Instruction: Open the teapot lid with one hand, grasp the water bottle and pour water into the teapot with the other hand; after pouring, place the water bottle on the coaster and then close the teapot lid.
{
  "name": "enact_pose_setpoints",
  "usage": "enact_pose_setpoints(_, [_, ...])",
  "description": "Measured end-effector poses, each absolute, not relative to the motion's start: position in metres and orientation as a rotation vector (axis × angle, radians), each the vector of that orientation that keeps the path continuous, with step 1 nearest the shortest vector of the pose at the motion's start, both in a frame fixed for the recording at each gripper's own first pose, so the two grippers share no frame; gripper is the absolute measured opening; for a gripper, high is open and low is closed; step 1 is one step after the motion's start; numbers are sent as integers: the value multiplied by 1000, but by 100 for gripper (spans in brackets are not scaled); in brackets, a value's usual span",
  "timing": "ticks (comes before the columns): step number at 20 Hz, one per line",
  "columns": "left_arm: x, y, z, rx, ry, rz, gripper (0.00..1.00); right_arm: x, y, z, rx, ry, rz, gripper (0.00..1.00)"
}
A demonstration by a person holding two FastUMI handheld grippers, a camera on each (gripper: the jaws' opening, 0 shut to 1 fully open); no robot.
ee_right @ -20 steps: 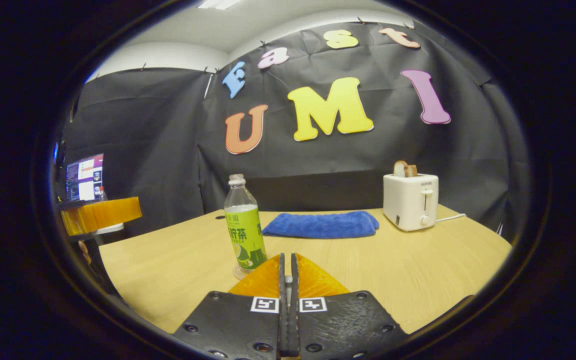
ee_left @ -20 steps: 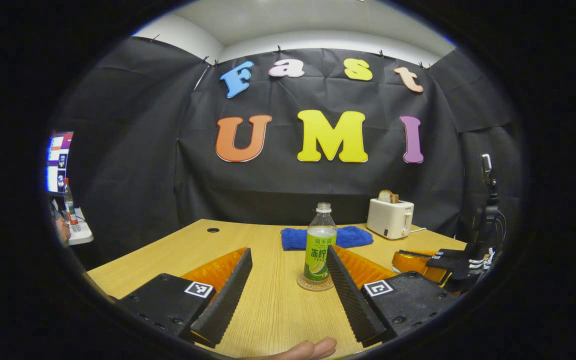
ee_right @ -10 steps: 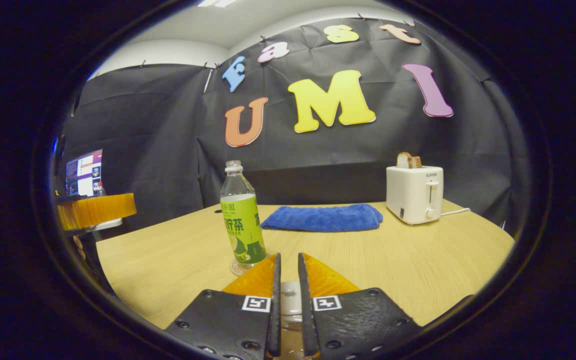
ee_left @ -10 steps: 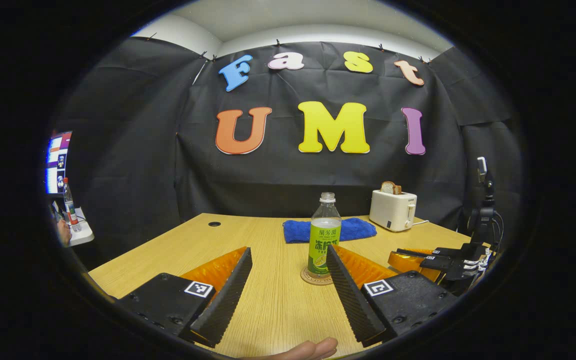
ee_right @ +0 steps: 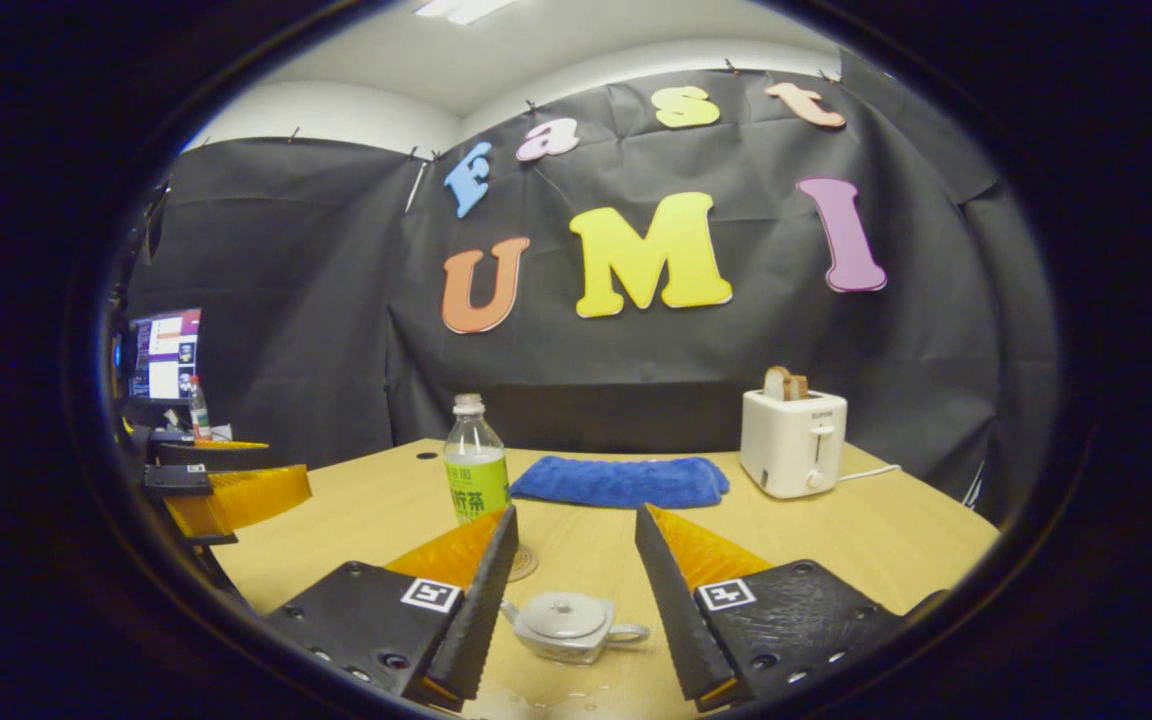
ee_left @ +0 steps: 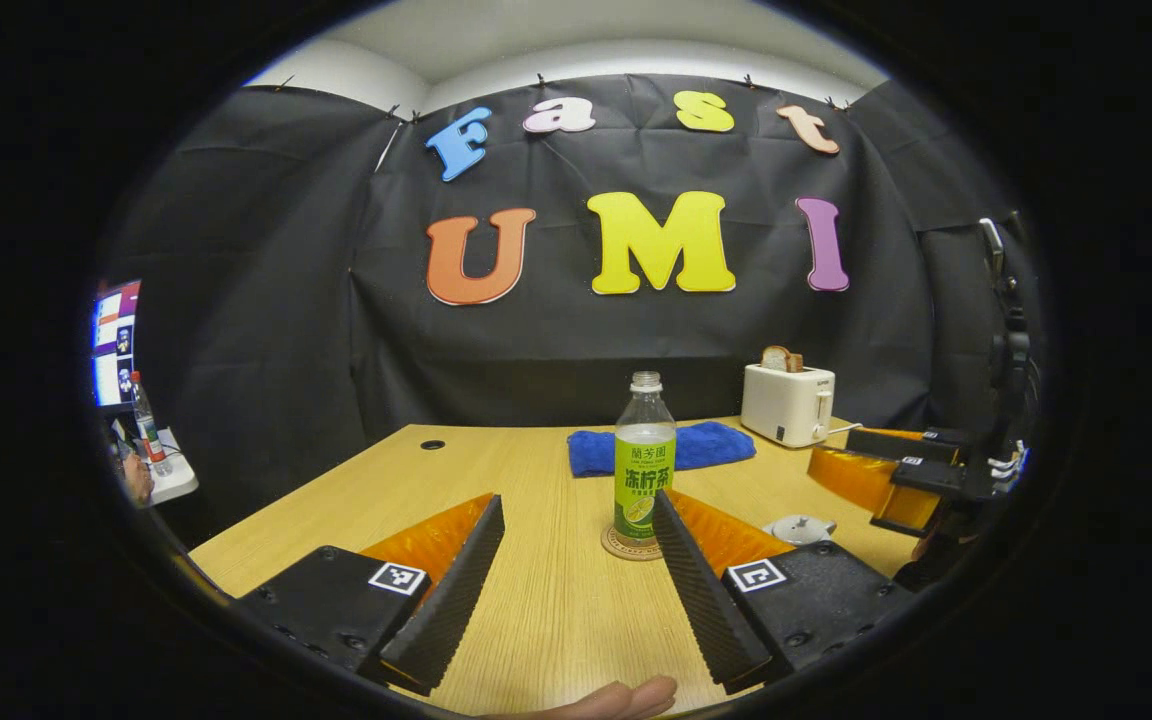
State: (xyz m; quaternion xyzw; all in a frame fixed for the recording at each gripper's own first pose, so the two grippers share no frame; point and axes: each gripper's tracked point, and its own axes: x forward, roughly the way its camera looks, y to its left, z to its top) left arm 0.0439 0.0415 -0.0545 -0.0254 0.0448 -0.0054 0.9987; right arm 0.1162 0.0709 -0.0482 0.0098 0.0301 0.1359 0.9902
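Right fingers: spread wide, holding nothing, above the near part of the table.
Right gripper: the teapot sits on the table between its fingers, touching neither. In the left gripper view this gripper shows at the right, raised above the teapot.
Teapot lid: on the pot, closed.
Left fingers: spread wide, nothing between them but bare table.
Left gripper: low over the near edge of the table; part of a hand shows at the bottom.
Water bottle: upright on the round coaster, capless, just beyond the left gripper's right finger, left of the teapot.
Blue cloth: flat on the far side of the table, behind the bottle.
Toaster: far right, bread in its slot.
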Motion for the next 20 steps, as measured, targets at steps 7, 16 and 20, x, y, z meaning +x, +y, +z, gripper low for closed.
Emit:
enact_pose_setpoints(7, [16, 29, -22, -37, 39, -5, 93, 64, 37, 2, -42, -12, 225, 96])
enact_pose_setpoints(16, [-15, 18, 12, -30, -20, -26, 93, 8, -33, 30, -46, -44, 62, 95])
enact_pose_setpoints(20, [-15, 12, 7, -31, -10, -46, 93, 5, -54, 11, -13, -12, 37, 95])
